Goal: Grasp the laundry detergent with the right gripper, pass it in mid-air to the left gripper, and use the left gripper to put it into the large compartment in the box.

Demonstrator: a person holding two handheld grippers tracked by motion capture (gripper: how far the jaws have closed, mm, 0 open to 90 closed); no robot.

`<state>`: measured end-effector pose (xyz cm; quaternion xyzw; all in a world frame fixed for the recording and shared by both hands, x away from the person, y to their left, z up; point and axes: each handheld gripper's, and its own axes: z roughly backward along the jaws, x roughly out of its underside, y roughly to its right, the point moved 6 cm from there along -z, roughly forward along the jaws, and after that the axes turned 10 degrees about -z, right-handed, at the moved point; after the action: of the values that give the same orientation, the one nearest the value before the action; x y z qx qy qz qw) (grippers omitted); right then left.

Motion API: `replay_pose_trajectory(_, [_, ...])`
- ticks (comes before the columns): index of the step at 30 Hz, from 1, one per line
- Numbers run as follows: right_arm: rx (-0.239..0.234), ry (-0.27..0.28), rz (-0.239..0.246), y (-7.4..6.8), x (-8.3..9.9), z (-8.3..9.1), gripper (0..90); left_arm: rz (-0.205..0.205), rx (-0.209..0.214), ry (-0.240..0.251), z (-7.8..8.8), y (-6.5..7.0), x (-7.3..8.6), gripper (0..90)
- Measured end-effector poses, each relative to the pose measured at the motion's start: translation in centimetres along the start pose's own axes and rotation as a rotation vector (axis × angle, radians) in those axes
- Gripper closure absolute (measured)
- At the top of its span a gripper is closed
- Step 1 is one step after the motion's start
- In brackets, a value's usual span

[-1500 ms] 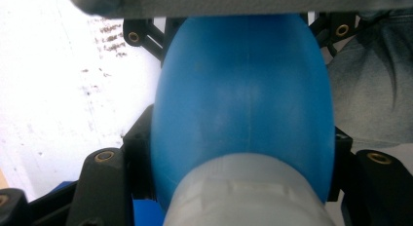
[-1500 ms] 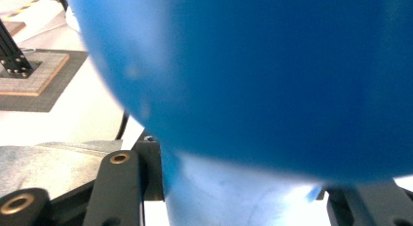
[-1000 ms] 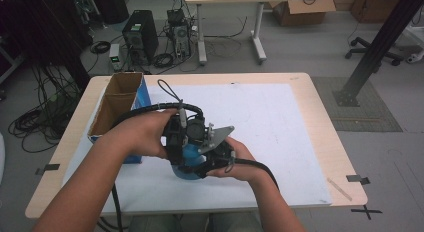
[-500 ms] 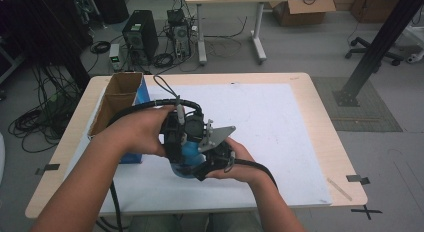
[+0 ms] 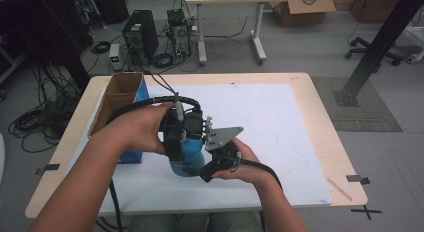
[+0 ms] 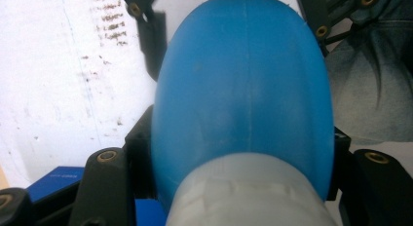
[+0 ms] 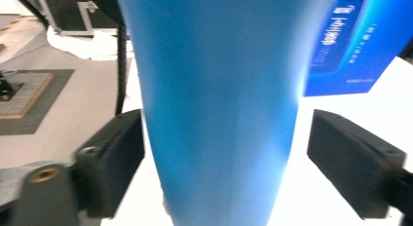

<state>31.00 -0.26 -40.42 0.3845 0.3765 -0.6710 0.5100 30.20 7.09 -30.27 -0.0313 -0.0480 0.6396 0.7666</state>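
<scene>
Even, soft overhead light fills the high view; the white table mat [image 5: 280,122] is bright, and the upper left of the frame sinks into dark. In the right gripper view the smooth blue plastic bottle [image 7: 219,104] is blurred, glare whitening its lower right. The left gripper view is sharper

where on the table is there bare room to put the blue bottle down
The white mat is bare on its right half, out to the wooden table edge, and along the far edge. It is crowded at left: the cardboard box, both grippers and the blue bottle.
</scene>
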Motion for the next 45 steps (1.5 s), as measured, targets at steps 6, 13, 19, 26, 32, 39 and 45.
replay_pose_trajectory(6, [0.002, -0.007, -0.023, 0.4, 0.6, 0.5, 2.0, 0.041, 0.016, -0.001, 0.1, -0.4, 0.0, 38.9])
replay_pose_trajectory(13, [0.03, -0.015, -0.028, 1.0, 1.0, 2.2, 0.8, 0.134, 0.047, -0.026, 0.7, -1.0, 0.4, 38.8])
replay_pose_trajectory(19, [0.068, -0.036, -0.03, 1.7, 1.3, 4.3, 0.8, 0.276, 0.076, -0.047, 1.5, -1.8, 1.3, 38.8])
replay_pose_trajectory(26, [0.113, -0.058, -0.031, 2.2, 1.9, 6.2, 0.9, 0.462, 0.082, -0.046, 2.6, -2.8, 2.3, 38.8])
replay_pose_trajectory(32, [0.143, -0.083, -0.038, 2.7, 2.5, 7.5, 1.1, 0.649, 0.087, -0.051, 3.8, -3.8, 3.7, 38.7])
replay_pose_trajectory(39, [0.178, -0.124, -0.043, 3.5, 3.2, 8.7, 1.1, 0.846, 0.087, -0.065, 5.5, -5.0, 5.7, 38.7])
replay_pose_trajectory(45, [0.206, -0.164, -0.041, 4.0, 3.6, 9.7, 1.1, 1.024, 0.085, -0.014, 7.7, -6.0, 8.2, 38.7])
